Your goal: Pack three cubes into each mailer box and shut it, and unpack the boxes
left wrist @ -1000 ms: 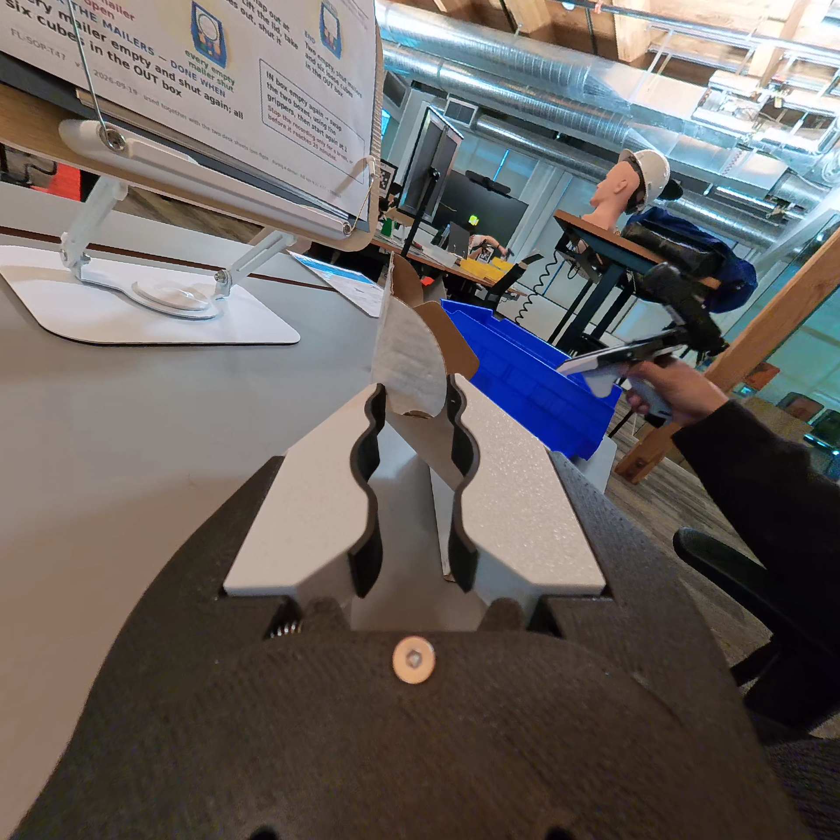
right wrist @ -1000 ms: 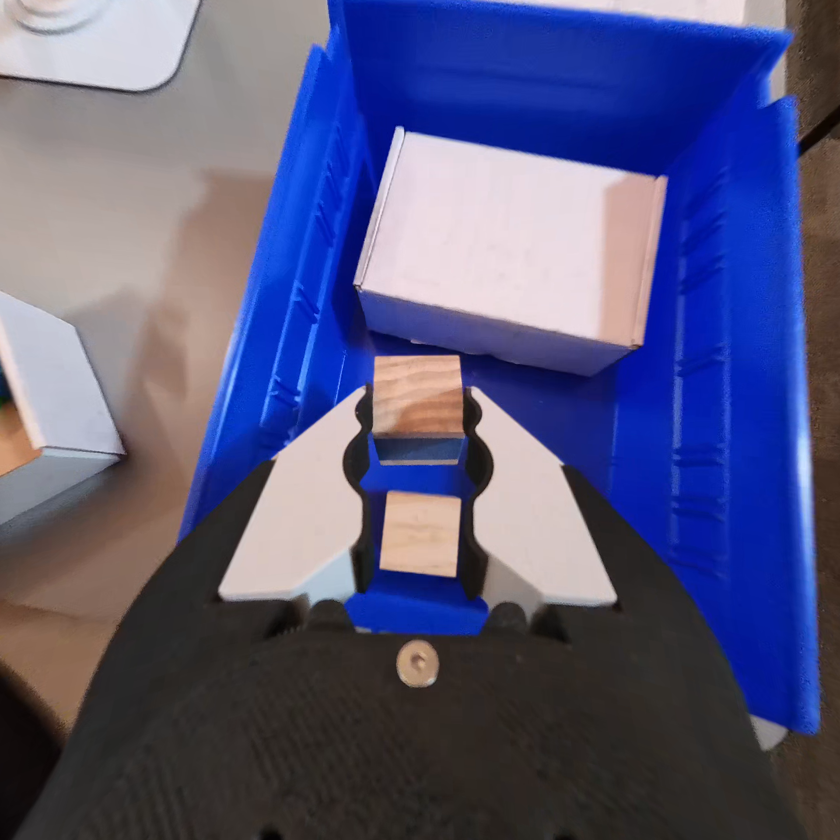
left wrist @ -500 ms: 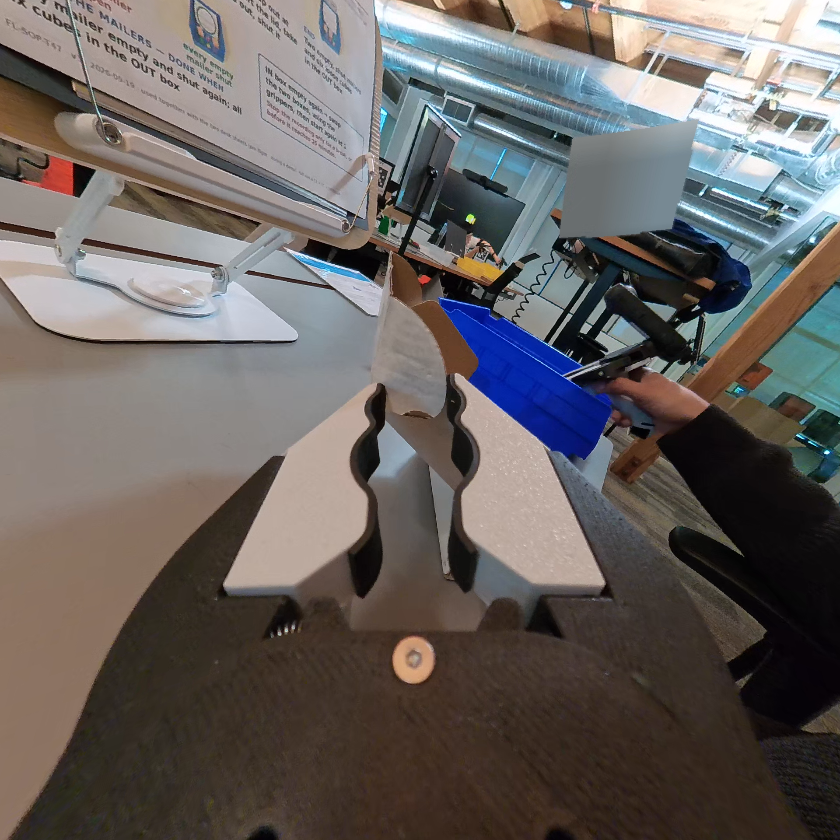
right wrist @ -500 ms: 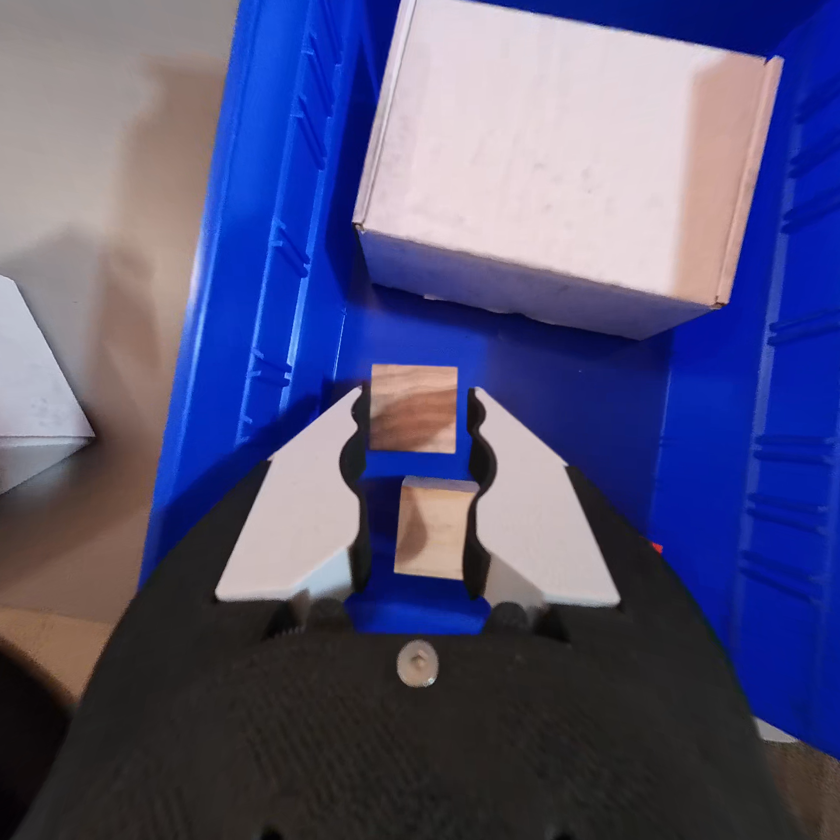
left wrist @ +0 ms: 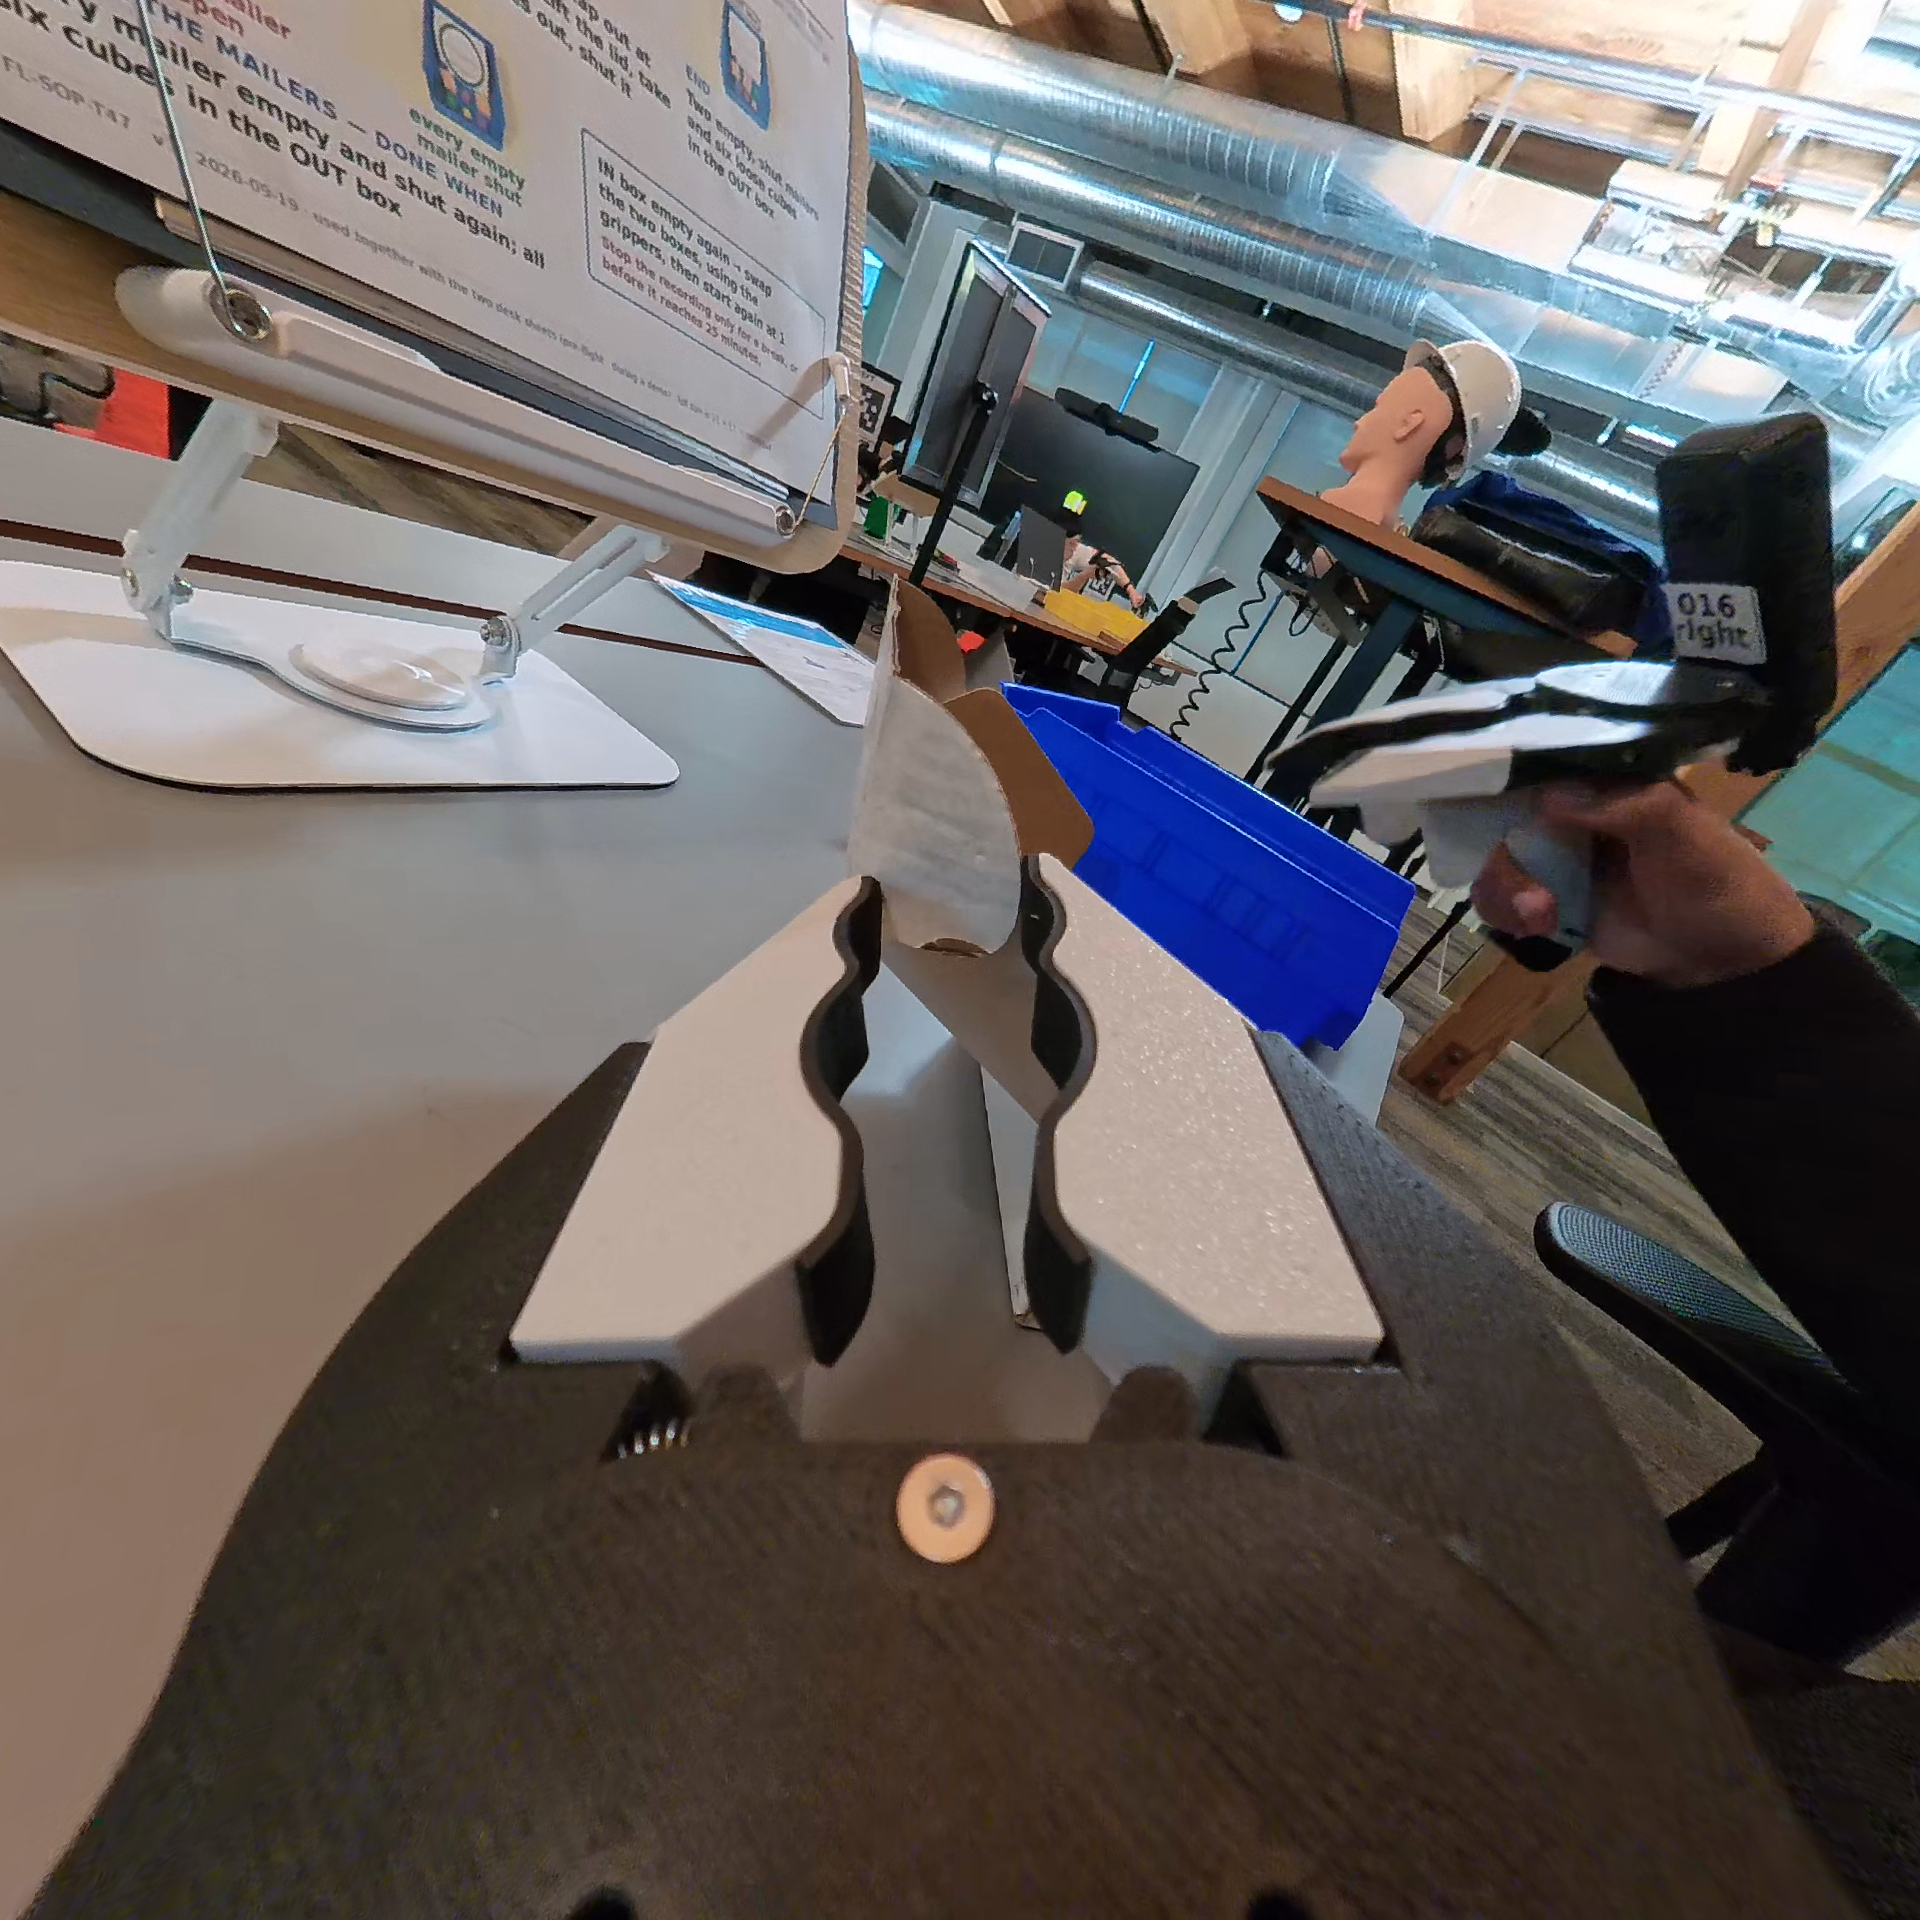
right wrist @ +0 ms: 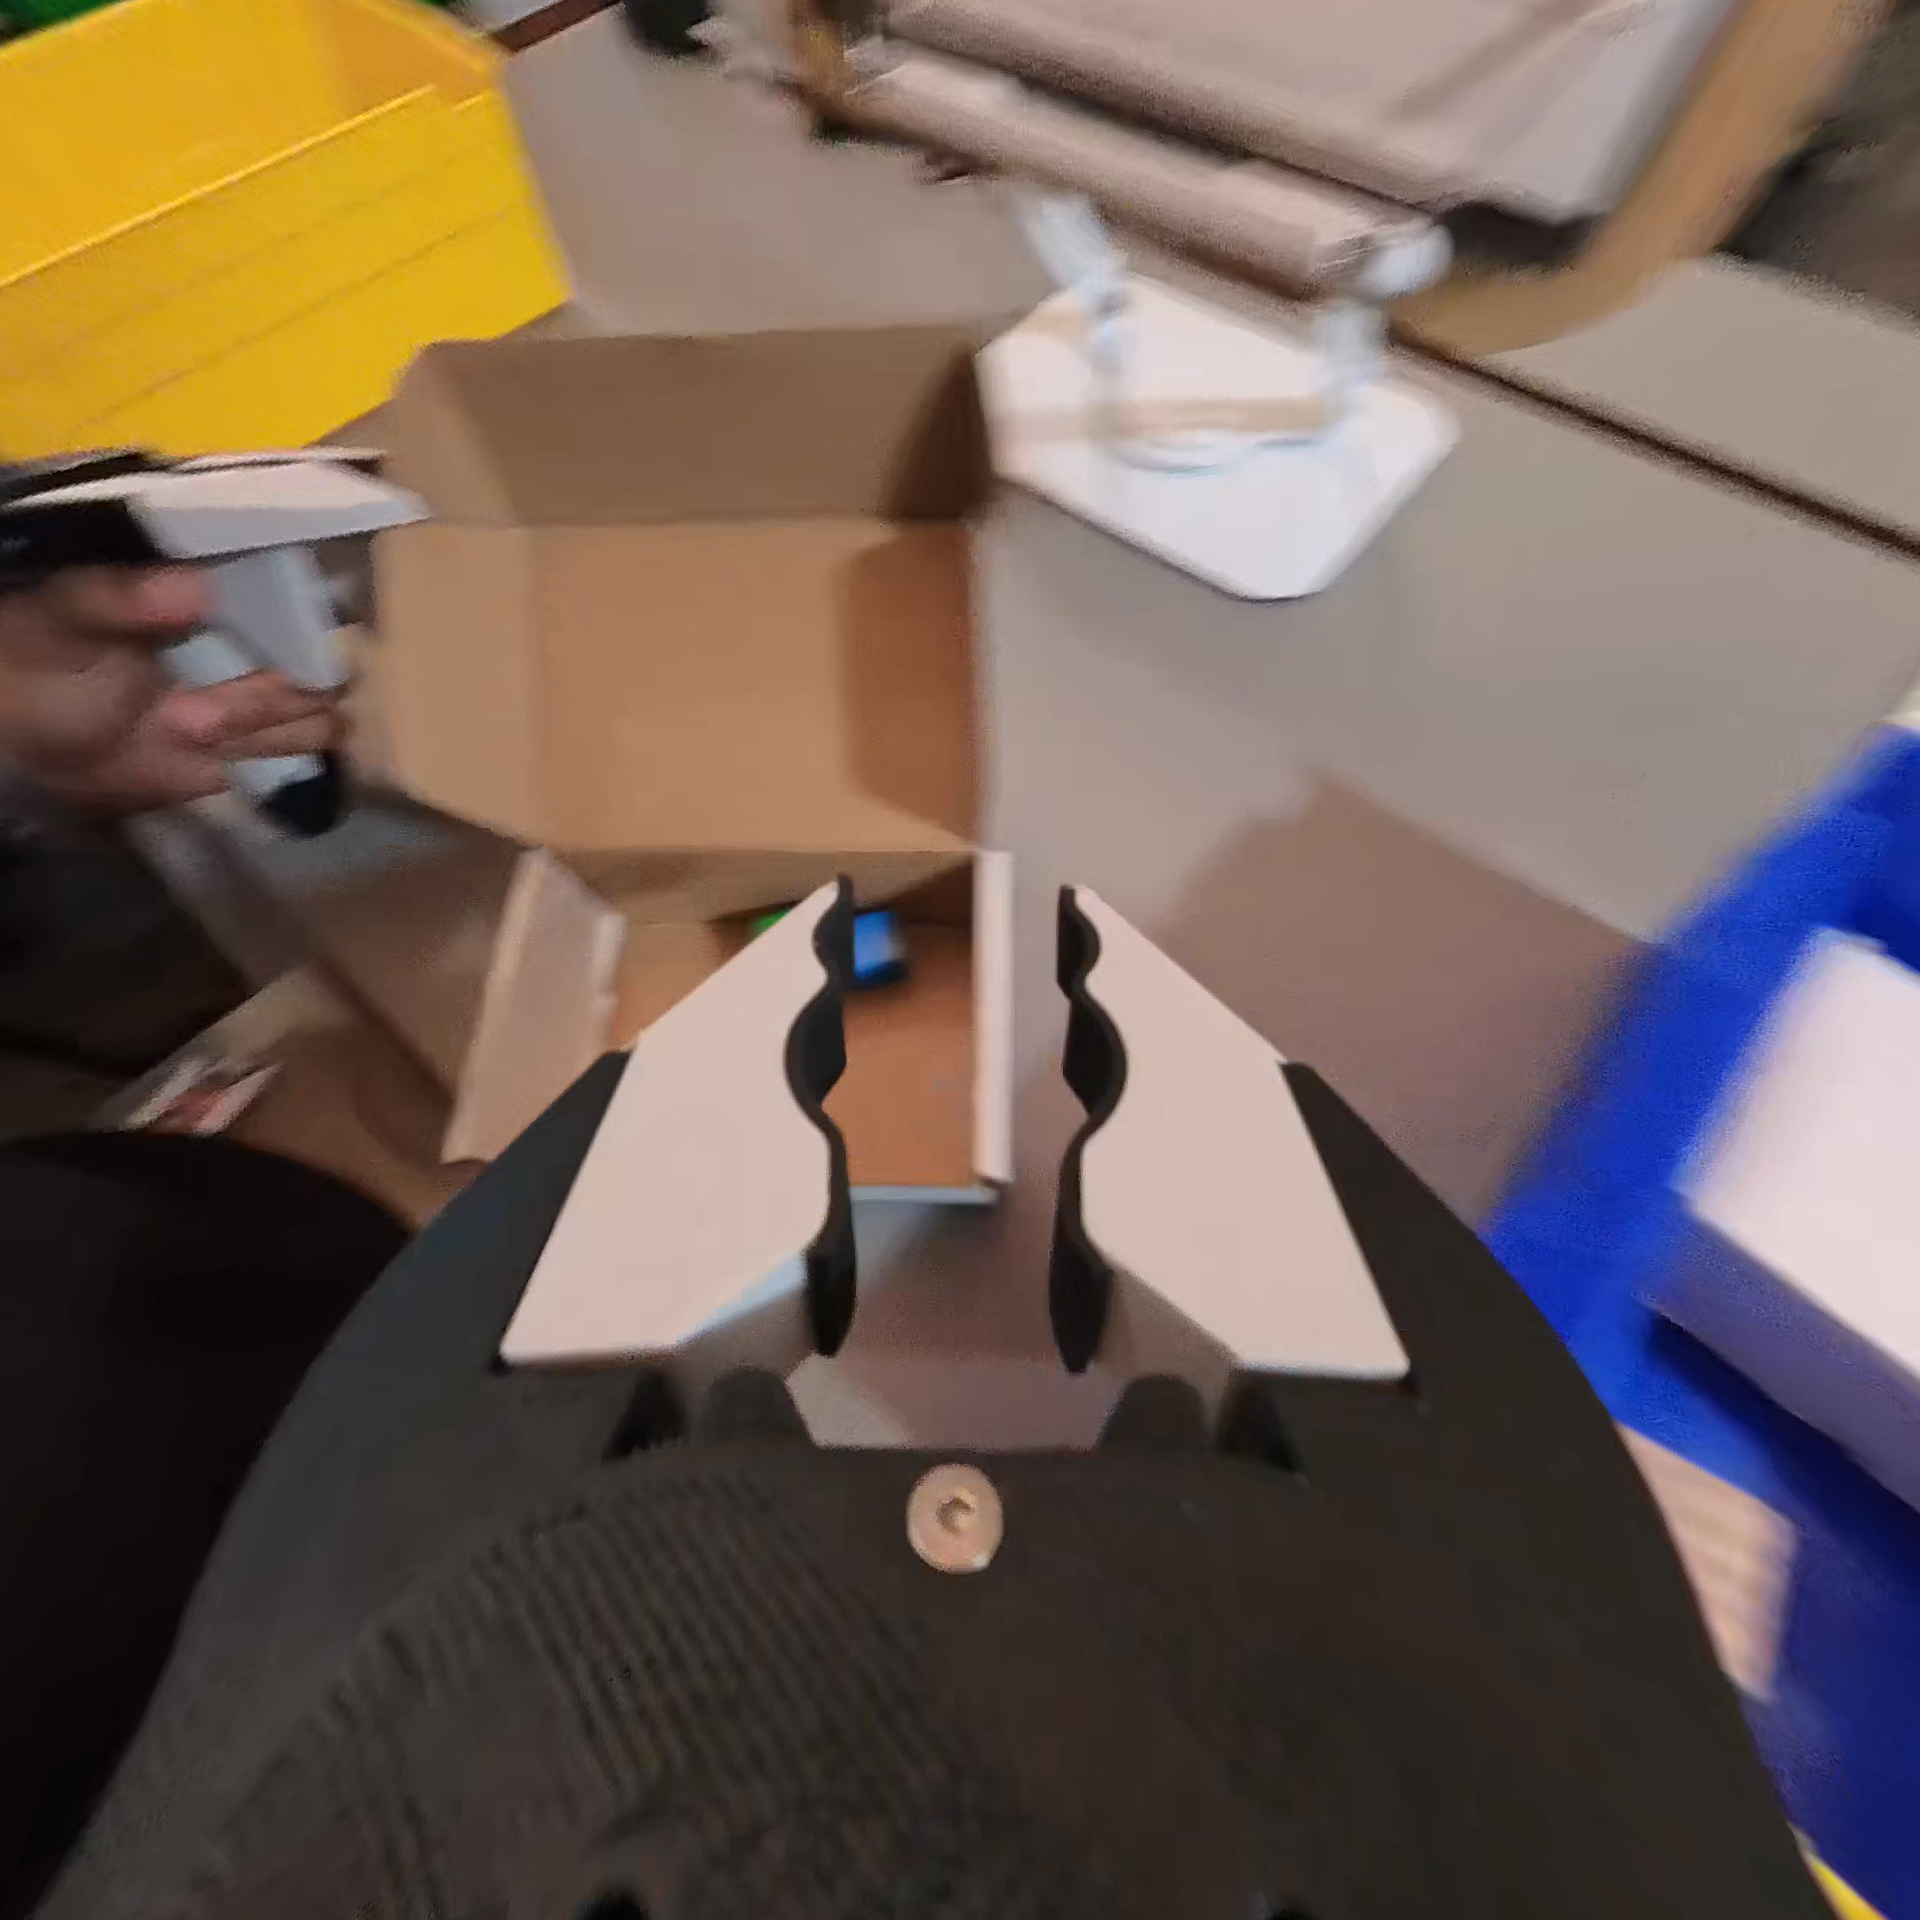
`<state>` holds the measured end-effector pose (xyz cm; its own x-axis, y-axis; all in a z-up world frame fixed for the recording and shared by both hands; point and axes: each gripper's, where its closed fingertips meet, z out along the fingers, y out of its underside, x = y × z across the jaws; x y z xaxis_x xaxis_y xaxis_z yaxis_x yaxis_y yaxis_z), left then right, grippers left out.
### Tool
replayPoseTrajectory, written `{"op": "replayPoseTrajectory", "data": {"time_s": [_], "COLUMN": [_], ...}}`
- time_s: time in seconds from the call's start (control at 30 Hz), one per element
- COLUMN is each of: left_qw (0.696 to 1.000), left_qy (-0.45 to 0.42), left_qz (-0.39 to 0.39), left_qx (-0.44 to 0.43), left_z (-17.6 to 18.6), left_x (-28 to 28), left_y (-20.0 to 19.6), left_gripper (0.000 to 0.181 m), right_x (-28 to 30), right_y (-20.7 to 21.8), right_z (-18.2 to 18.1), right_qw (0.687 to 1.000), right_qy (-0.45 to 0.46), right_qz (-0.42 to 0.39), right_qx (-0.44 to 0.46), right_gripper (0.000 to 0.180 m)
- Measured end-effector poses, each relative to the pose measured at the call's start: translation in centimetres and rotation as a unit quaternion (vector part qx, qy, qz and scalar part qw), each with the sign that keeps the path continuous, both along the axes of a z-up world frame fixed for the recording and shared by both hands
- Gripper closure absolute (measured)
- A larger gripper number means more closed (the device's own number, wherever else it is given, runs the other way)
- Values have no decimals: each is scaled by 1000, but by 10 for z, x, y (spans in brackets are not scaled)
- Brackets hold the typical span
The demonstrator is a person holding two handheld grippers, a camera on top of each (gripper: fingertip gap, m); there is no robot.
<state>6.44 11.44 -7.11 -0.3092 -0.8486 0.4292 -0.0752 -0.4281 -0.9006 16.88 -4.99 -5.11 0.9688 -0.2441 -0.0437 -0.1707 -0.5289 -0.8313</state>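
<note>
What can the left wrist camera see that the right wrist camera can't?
Only the left one shows a mannequin head in a white hard hat, silver ceiling ducts, and the left gripper with its jaws closed on the curved white cardboard lid flap. Only the right one shows a yellow plastic bin and a small blue cube inside the open brown cardboard mailer box. Both show the blue plastic bin and the flat white stand base.

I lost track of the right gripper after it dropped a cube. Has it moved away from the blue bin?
Yes. The right gripper has swung left off the blue bin, now at the view's right edge, and points, open, at the open mailer box.
</note>
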Motion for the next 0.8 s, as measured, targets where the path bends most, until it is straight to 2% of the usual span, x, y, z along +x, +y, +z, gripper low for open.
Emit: {"op": "replayPoseTrajectory", "data": {"time_s": [0.1,0.2,0.27,0.43,0.5,0.57,0.8], "left_qw": [1000,1000,1000,1000,1000,1000,1000], "left_qy": [0,-2,-3,-2,-2,-2,-1], "left_qz": [-2,-3,-3,-2,-2,-2,-3], "left_qx": [0,2,4,3,2,2,1], "left_z": [0,1,1,1,0,0,0], "left_x": [-1,-1,-1,-1,-1,-1,-1], "left_y": [0,-1,-1,-1,-1,-1,-1], "left_gripper": [156,155,156,155,155,155,155], "right_x": [-45,-50,-49,-52,-49,-51,-47], "right_y": [36,47,51,57,58,57,52], "right_z": [-41,-86,-101,-121,-122,-120,-90], "right_qw": [996,988,983,979,980,979,986], "right_qy": [26,-24,-46,-23,-29,-26,-25], "right_qz": [73,87,89,92,87,94,94], "right_qx": [-45,-129,-155,-180,-179,-177,-132], "right_gripper": [141,144,146,141,143,155,155]}}
